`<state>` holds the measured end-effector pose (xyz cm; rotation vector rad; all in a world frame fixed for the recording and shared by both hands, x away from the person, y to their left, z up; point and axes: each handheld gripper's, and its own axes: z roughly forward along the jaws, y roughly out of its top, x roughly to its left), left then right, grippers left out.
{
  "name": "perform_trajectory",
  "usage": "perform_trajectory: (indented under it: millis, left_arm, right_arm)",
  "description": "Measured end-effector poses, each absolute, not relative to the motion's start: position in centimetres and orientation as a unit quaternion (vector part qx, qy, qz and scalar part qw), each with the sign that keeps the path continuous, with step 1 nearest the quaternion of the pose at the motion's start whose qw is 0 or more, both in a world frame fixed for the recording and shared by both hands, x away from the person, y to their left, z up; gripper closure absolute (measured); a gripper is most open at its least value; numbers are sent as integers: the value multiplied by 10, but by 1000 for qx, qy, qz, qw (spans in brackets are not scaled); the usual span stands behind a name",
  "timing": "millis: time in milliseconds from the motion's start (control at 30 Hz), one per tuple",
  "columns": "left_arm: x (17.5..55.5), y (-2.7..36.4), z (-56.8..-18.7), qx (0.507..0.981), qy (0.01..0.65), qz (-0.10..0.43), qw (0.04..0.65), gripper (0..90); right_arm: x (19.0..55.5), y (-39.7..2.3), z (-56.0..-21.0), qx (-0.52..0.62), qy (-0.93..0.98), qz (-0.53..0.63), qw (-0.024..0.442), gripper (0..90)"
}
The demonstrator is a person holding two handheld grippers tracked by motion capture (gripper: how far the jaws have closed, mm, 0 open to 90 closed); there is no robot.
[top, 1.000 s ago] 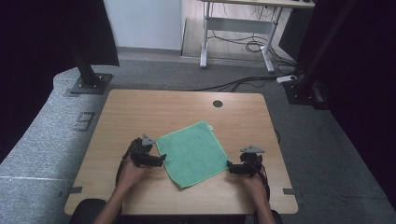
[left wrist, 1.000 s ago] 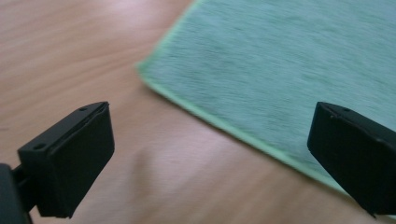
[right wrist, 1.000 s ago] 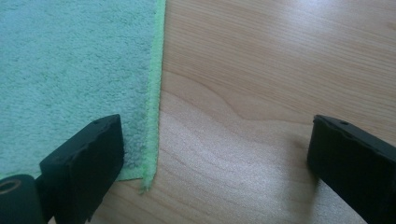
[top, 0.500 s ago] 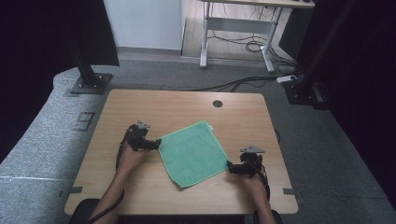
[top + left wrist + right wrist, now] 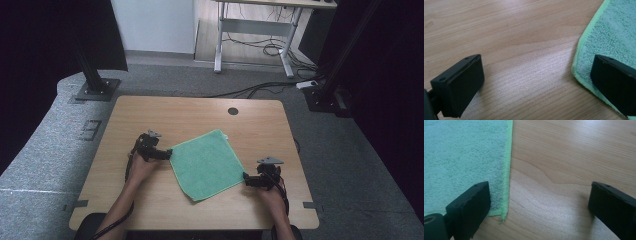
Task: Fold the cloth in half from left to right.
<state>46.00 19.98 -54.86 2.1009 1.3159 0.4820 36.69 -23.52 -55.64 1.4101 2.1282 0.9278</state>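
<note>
While the green cloth [image 5: 206, 164] is lying flat on the table [image 5: 200, 112], both the left gripper [image 5: 162, 154] and right gripper [image 5: 248, 180] are gaping at opposite corners; the left has been moving up along its edge

- The left claw [image 5: 167, 154] is seen as a black, blocky tool topped by a small grey three-cornered plate.
- The right claw [image 5: 246, 180] is built the same way: black body, grey three-cornered plate on top.
- A dark cable is seen trailing back from each claw along the forearm.
- Bare forearms are shown; no sleeves are visible on them.
- In the left claw view, two flat, rectangular matte-black jaws are shown, each with small round holes near the upper edge.
- In the right claw view, matching black jaws are seen, with a round black fitting beside the near one.
</note>
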Motion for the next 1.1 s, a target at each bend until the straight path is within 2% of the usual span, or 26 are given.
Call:
perform_trajectory:
  millis: [433,733,1100]
  left_arm:
    - [459,200,-548,792,496,182,305,6]
    - [457,200,-548,794,491,183,309,33]
    - [456,200,-548,793,490,184,312,53]
  right_arm:
    - [367,-233,-554,495,777,333,199,60]
    - [360,-221,-539,455,795,349,198,64]
    - [353,-195,-531,411,818,372,153,66]
